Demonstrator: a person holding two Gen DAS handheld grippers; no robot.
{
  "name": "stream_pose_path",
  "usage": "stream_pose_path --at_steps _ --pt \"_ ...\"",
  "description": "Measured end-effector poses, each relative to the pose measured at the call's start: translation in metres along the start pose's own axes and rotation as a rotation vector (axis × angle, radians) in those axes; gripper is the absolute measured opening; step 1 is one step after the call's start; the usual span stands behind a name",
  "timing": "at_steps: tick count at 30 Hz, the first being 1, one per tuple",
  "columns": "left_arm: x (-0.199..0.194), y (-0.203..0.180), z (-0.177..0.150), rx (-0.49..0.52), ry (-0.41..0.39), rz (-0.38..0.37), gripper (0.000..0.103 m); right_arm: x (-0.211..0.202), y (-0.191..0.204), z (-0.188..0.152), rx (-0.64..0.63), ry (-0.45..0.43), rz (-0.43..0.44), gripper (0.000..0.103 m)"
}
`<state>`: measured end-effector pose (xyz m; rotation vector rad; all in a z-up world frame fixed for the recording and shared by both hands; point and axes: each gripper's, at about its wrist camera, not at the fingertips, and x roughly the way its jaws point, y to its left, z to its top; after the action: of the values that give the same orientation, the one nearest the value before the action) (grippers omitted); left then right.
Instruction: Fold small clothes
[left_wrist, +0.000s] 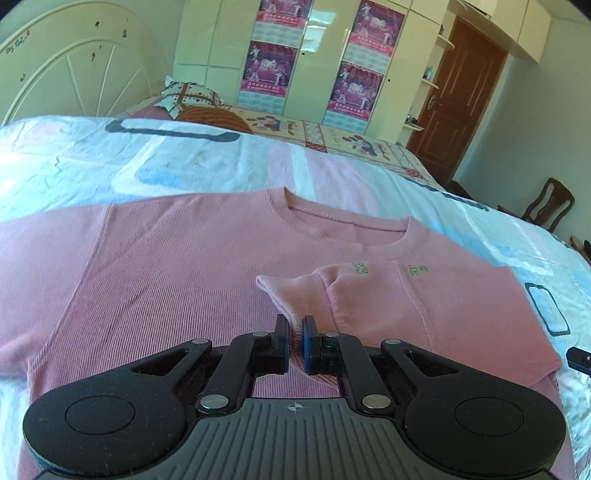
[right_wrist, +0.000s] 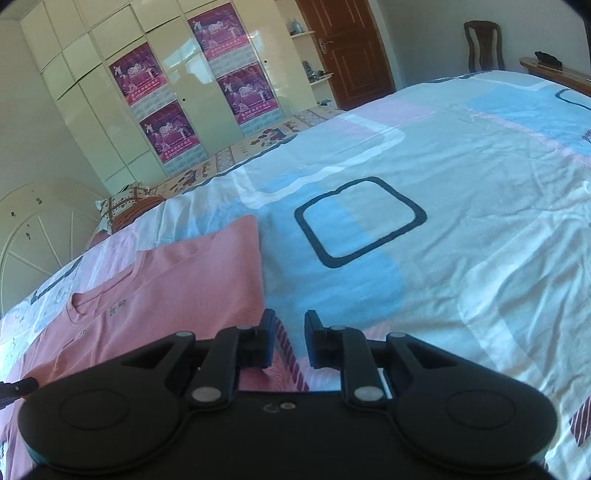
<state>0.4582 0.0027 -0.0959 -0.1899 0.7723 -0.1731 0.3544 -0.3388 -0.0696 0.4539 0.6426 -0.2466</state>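
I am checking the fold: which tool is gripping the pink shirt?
The left tool: it is shut on a fold of the pink shirt; the right tool stands open, empty.

Left gripper (left_wrist: 294, 328) pinched closed; right gripper (right_wrist: 290, 325) seemingly parted, empty.

Pink shirt (left_wrist: 166, 266), blue-white-pink patterned bedspread (right_wrist: 461, 192)

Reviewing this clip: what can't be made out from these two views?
- Shirt hem and near edge: left wrist view, hidden behind the left gripper body.
- Far sleeve: same view, cut off by the left frame edge.
- Green marks on the chest: too small and blurred to read.
- Right gripper: right wrist view, jaws apart; whether they touch the bedsheet is unclear.
- Shirt in the right wrist view: lower part hidden by the gripper body.
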Motion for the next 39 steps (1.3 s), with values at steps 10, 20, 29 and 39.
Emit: stream_pose_path --at_steps 10,20,29,39 --pt "0.013 0.006 -0.008 0.027 0.031 0.0 0.006 0.029 0.02 -0.014 -0.168 0.133 -0.012 0.021" --pt "0.037 0.001 0.011 0.031 0.012 0.007 0.054 0.023 0.016 0.009 -0.142 0.028 0.028 0.02" --pt "0.029 0.003 0.007 0.015 -0.116 0.032 0.006 0.056 0.025 0.008 -0.25 0.128 0.019 0.015" --pt "0.053 0.003 0.008 0.075 -0.012 0.042 0.007 0.102 0.052 0.059 -0.322 0.049 0.075 0.003"
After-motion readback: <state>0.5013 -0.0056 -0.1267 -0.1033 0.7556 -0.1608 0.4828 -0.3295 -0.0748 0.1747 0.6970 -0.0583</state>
